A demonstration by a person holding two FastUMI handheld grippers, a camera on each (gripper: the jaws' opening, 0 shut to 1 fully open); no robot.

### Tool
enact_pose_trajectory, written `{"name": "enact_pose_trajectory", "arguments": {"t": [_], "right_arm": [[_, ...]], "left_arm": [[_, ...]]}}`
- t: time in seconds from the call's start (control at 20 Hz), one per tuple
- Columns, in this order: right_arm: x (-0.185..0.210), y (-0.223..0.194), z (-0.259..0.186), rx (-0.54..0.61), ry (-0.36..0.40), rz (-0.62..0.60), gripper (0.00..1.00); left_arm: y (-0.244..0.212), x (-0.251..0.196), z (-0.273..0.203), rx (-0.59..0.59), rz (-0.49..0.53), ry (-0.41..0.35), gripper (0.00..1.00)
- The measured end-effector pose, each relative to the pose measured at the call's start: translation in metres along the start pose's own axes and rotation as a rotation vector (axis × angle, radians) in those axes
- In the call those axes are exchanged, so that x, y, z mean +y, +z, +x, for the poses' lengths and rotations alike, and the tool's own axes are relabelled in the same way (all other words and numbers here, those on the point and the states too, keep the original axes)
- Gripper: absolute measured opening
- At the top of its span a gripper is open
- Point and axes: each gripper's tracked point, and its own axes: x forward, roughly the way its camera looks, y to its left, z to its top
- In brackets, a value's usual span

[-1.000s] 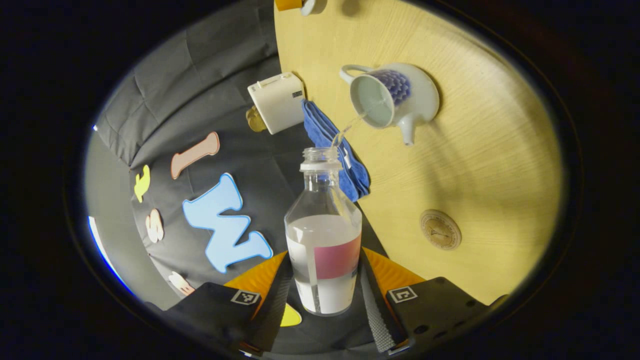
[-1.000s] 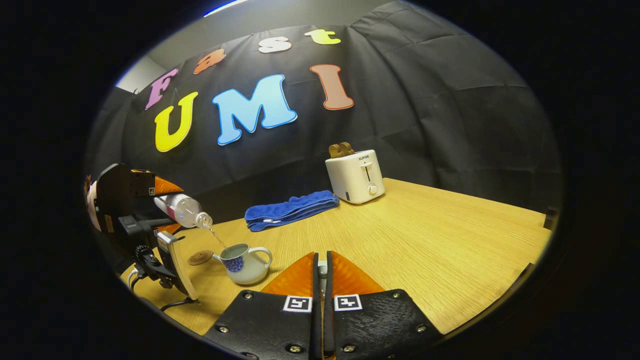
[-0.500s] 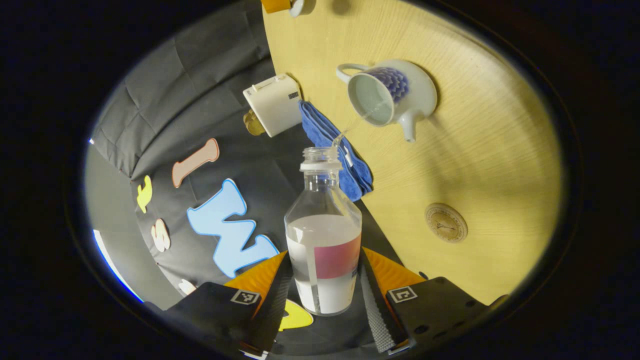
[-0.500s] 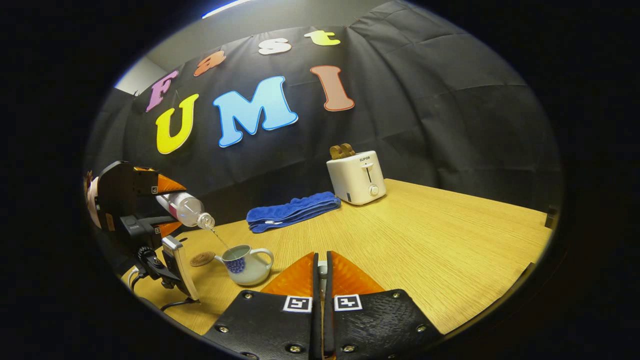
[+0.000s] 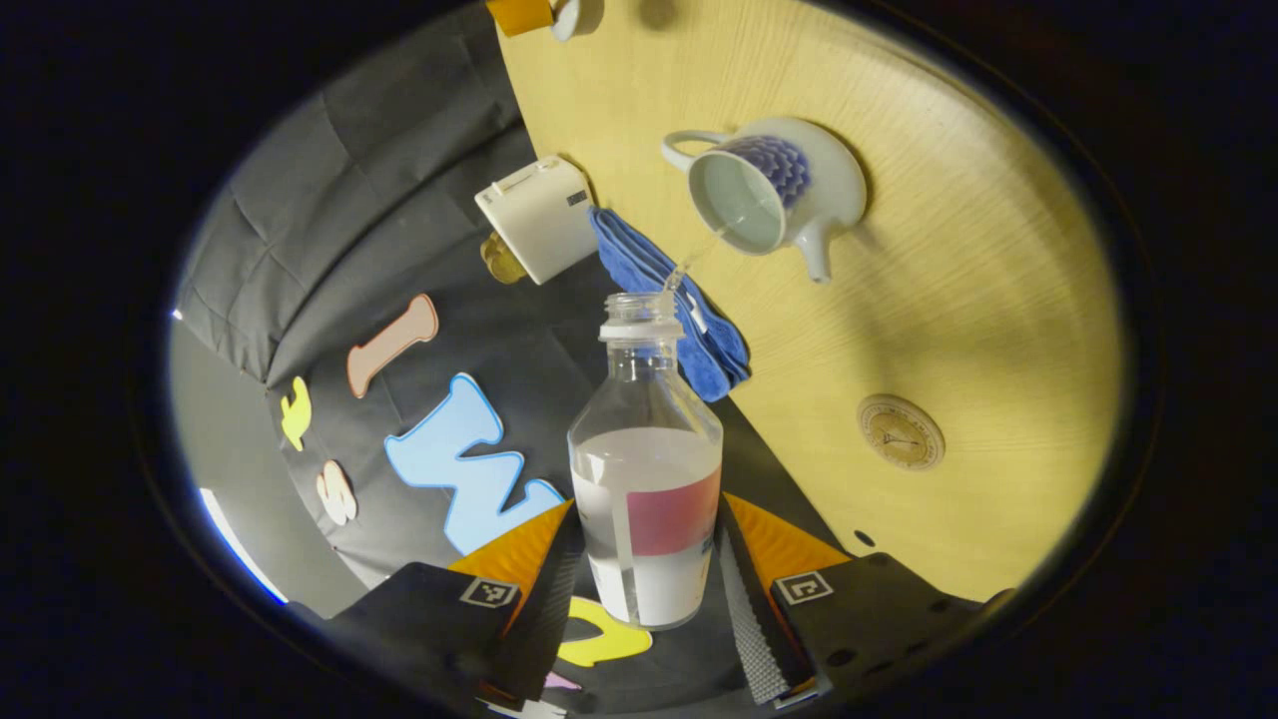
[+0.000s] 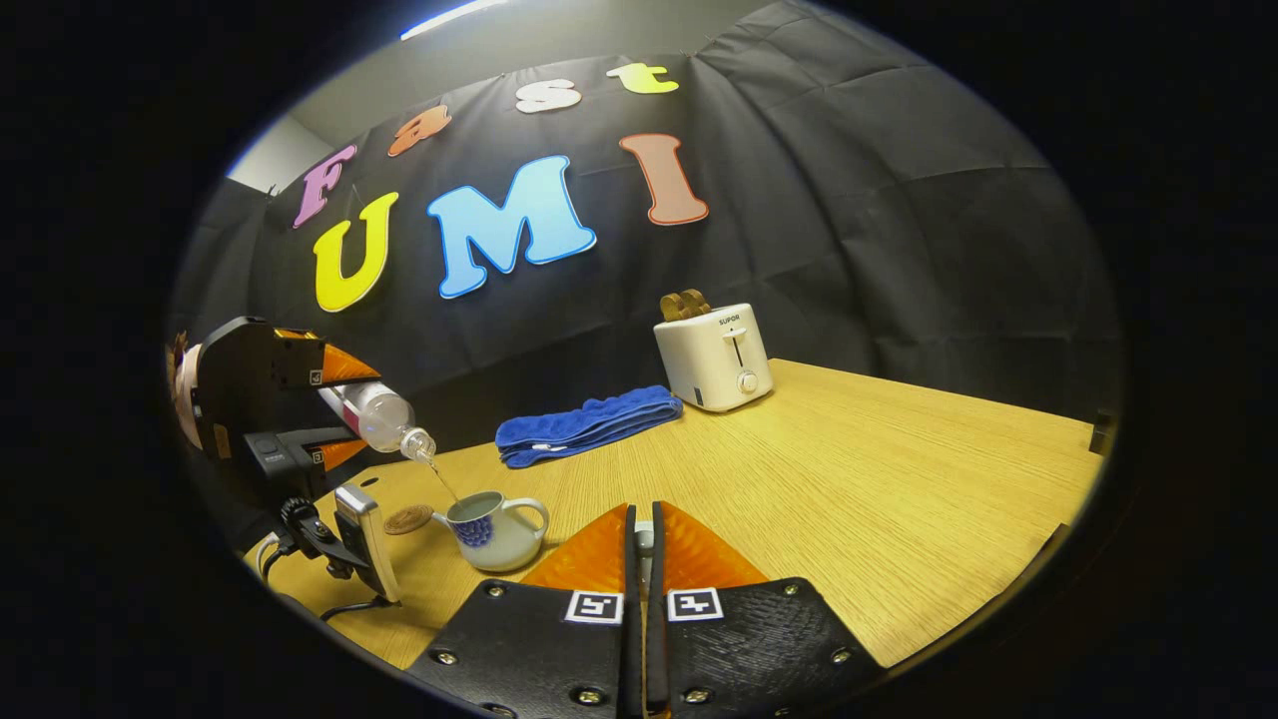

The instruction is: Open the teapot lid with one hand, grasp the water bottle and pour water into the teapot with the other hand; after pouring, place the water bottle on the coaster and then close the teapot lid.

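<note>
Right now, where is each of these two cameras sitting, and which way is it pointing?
Left gripper view: rides on the left gripper, tipped down over the wooden table; its fingers clamp the clear plastic water bottle pouring into the white-and-blue teapot.
Right gripper view: rides on the right gripper, low over the table, facing the white toaster; its fingers appear closed.
Shared: teapot, bottle, round coaster, blue towel, toaster.

Your table (image 5: 958, 300) is evenly bright under overhead light; a soft shadow falls at the teapot's (image 5: 789, 190) four o'clock. Both views curve strongly at the edges and stay sharp.
</note>
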Motion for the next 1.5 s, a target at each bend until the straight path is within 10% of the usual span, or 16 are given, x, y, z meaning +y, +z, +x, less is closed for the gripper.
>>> {"name": "enact_pose_trajectory", "arguments": {"t": [0.8,1.5], "right_arm": [[0.001,0.0,0.0,-0.005,0.01,0.005,0.02],[0.003,-0.005,0.003,0.025,-0.019,-0.063,0.02]], "left_arm": [[0.018,0.01,-0.004,-0.027,0.066,0.022,0.84],[0.017,-0.016,-0.01,-0.133,-0.708,0.019,0.84]]}}
